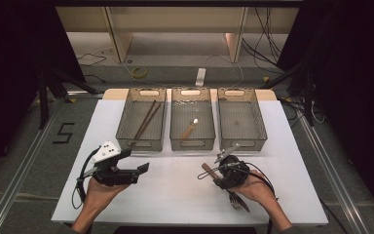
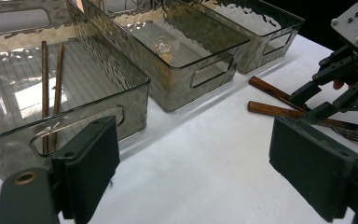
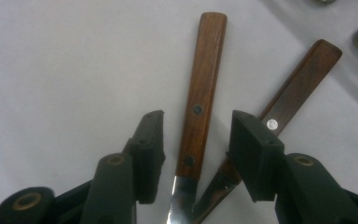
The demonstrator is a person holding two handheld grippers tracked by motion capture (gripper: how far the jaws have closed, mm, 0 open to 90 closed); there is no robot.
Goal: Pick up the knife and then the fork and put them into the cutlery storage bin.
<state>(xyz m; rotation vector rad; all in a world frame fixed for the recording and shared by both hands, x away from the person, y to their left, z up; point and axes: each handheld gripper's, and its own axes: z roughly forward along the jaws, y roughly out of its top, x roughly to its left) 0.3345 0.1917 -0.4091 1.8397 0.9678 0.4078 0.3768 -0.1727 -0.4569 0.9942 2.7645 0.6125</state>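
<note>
Two wooden-handled utensils lie side by side on the white table. In the right gripper view, a riveted handle runs up between the jaws of my right gripper. There are gaps on both sides and the pads do not touch it. The second handle slants off to the right behind the right jaw. In the high view my right gripper sits over these utensils, with fork tines showing by the hand. My left gripper hovers open and empty at the left, its jaws wide apart.
Three clear bins stand in a row at the back. The left bin holds chopsticks. A wooden-handled spoon lies in the middle bin. I see nothing in the right bin.
</note>
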